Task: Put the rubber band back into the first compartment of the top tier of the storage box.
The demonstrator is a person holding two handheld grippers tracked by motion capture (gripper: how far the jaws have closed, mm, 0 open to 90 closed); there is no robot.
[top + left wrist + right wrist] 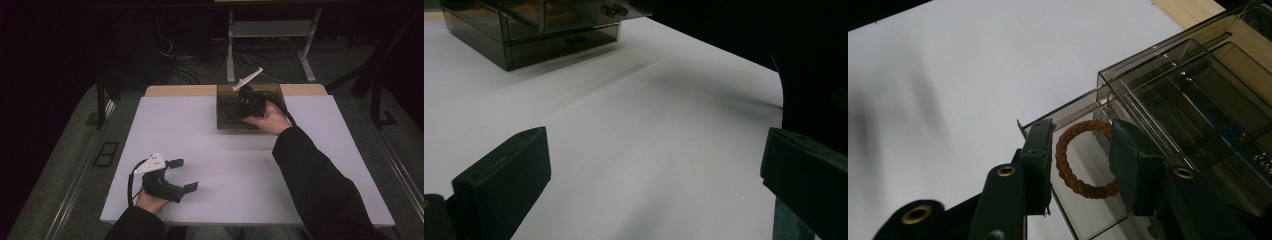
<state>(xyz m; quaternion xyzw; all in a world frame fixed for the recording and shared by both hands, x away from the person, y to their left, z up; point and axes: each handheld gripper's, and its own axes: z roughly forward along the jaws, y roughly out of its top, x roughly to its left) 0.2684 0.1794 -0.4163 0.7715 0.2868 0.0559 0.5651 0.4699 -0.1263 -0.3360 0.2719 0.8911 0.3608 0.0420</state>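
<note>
1. Right gripper [248,106] over smoked plastic drawer box [226,117] at 12 o'clock on white table [210,150]
2. Right gripper view: jaws part-spread, straddling braided orange bracelet [1079,159] lying in pulled-out drawer [1068,120]; contact with bracelet cannot be told
3. Left gripper [184,175] at 7 o'clock, near front edge, jaws released wide, holding nothing
4. Drawer box [534,30] sits at 11 o'clock in left gripper view

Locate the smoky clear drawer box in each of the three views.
High view: drawer box at the table's far edge, right of centre, under the right gripper.
Left gripper view: top left corner, far across the table.
Right gripper view: right half, open drawer holding a braided ring.
Shared landmark: the white tabletop.
</note>
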